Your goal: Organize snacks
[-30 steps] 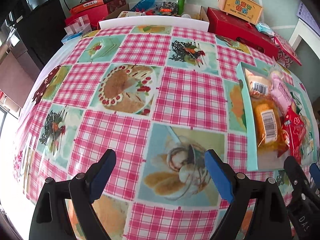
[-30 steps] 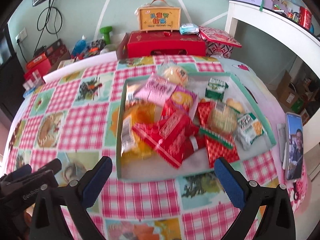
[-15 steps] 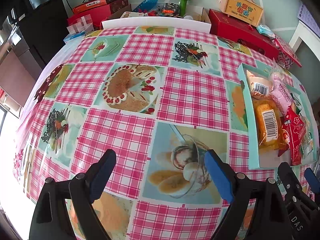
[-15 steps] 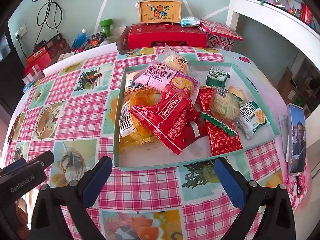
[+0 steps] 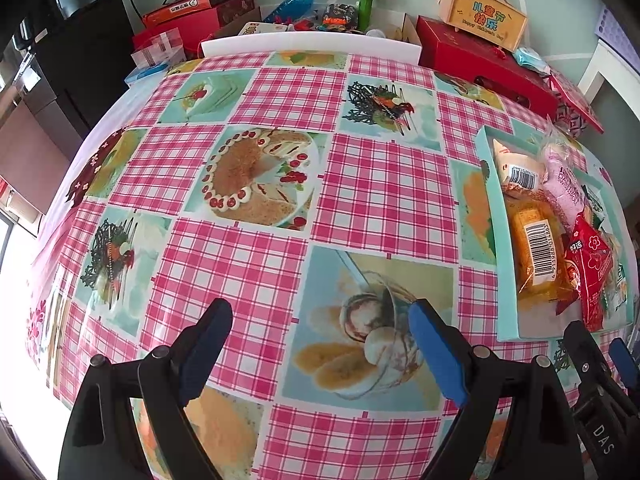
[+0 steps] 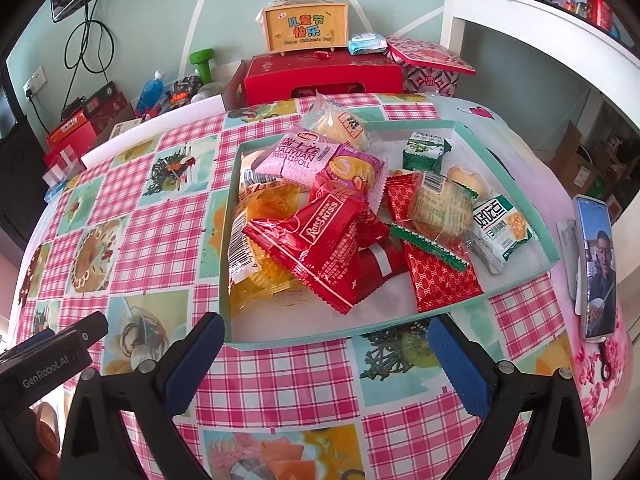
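A shallow teal box lid (image 6: 520, 168) (image 5: 502, 240) lies on the checked tablecloth, piled with several wrapped snacks: a red Rate Kiss pack (image 6: 320, 244), a pink Swiss roll pack (image 6: 296, 156), an orange bun pack (image 5: 534, 248) and a green-white pack (image 6: 502, 228). My right gripper (image 6: 326, 364) hovers open just before the lid's near edge, nothing between its blue pads. My left gripper (image 5: 320, 348) is open over bare cloth, left of the lid, and holds nothing.
A phone on a stand (image 6: 596, 272) sits at the table's right edge. Red gift boxes (image 6: 320, 76) and a yellow carry box (image 6: 306, 26) stand beyond the far edge, with a white shelf unit (image 6: 540, 28) at right. The tablecloth (image 5: 260, 208) left of the lid is bare.
The right wrist view has drawn slightly closer to the lid, so the snacks look larger. Both grippers stayed open. The left view barely shifted.
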{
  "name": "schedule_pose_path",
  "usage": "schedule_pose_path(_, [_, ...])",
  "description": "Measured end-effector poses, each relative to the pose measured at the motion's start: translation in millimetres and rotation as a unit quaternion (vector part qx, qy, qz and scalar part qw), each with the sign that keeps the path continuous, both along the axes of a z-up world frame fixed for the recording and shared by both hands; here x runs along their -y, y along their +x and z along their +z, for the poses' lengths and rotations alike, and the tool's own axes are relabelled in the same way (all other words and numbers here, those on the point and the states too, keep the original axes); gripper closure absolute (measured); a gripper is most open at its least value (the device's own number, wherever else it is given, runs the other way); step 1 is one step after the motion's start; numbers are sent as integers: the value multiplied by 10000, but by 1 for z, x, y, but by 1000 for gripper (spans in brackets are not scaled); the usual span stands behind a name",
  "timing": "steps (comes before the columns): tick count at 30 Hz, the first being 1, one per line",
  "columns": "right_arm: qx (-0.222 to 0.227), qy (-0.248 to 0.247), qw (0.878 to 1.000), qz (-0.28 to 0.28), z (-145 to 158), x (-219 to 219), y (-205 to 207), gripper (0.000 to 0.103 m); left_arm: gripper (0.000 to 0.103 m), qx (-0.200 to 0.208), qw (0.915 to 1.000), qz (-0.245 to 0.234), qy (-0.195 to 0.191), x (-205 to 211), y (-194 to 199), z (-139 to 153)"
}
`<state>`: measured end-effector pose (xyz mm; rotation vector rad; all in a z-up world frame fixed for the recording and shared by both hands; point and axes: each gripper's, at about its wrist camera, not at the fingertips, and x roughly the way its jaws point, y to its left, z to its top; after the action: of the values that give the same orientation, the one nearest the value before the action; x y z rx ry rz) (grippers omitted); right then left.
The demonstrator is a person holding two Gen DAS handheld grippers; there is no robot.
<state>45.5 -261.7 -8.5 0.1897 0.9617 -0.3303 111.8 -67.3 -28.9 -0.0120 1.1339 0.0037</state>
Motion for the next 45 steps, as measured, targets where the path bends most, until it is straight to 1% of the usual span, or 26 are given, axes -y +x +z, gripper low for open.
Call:
schedule_pose_path(8, [10, -68, 10000, 55, 0, -2, 0, 0, 13, 3, 10000, -10, 23, 0, 0, 0])
schedule_pose_path(45, [-110, -99, 9999, -65, -5, 1, 0, 0, 13, -10, 10000, 7, 93, 0, 0, 0])
